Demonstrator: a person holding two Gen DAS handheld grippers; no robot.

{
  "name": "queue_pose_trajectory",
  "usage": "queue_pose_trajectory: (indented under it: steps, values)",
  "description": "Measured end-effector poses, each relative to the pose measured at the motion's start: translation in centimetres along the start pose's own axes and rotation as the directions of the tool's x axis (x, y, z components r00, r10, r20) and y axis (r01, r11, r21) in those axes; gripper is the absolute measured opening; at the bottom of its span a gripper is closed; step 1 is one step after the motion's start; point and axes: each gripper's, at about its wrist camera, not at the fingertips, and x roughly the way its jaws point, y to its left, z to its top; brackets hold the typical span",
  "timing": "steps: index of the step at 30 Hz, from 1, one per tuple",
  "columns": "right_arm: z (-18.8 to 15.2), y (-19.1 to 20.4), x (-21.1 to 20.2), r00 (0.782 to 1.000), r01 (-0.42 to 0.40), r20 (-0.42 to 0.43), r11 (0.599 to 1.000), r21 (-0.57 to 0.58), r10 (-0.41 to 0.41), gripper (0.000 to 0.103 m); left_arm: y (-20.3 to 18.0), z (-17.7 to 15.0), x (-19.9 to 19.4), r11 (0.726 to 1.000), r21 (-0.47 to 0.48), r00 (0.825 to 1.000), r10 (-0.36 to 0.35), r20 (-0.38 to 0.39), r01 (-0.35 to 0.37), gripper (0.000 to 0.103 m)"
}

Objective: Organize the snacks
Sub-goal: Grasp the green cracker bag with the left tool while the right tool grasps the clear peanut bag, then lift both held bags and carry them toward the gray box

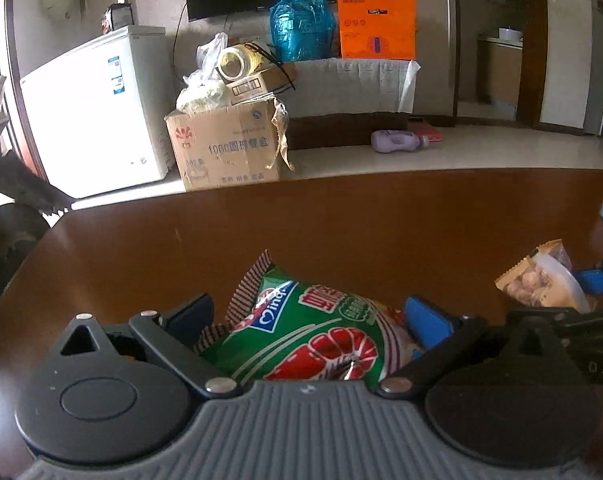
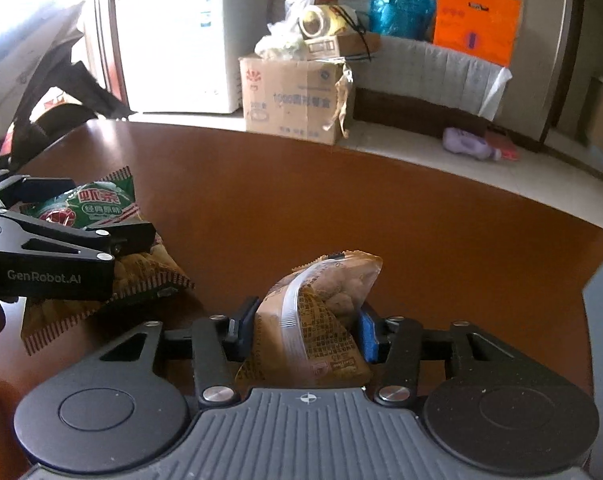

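In the left wrist view, my left gripper is shut on a green shrimp-cracker packet low over the brown table. The right wrist view shows the same packet in that gripper at the far left. Brownish packaging with striped edges shows just beneath it; I cannot tell whether it is a separate packet. My right gripper is shut on a tan snack packet standing upright, with the pads pressing both its sides. That tan packet also appears at the right of the left wrist view.
A grey container edge rises at the table's right side. Beyond the table are a cardboard box, a white freezer, a low cabinet with blue and orange bags, and a purple bottle on the floor.
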Motion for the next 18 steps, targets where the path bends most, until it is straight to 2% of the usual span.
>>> queue_pose_trajectory:
  steps: [6,10,12,14,18]
  values:
    - [-4.5,1.3,-5.0,1.0,0.006,-0.025,0.999,-0.036,-0.006,0.049,-2.2,-4.9,-5.5,1.0,-0.002,0.999,0.027,0.033,-0.027,0.103]
    - [-7.5,1.3,-8.1,0.999,0.027,-0.037,0.999,-0.03,-0.028,0.049,-3.2,-6.9,-8.7,0.996,-0.036,0.996,0.082,0.042,-0.081,0.103]
    - [-8.5,1.0,-9.2,0.999,0.014,-0.048,1.0,0.0,-0.014,0.051,-3.4,-7.6,-10.7,0.991,-0.05,0.99,0.124,0.069,-0.12,0.103]
    - [-9.2,0.5,-10.0,0.998,0.013,-0.06,0.999,0.038,-0.01,0.071,-3.7,-8.4,-12.7,0.987,-0.06,0.983,0.156,0.092,-0.151,0.103]
    - [-10.2,0.1,-10.7,0.999,0.004,-0.043,0.999,0.037,-0.002,0.071,-4.5,-10.3,-14.9,0.982,-0.054,0.98,0.185,0.076,-0.182,0.103]
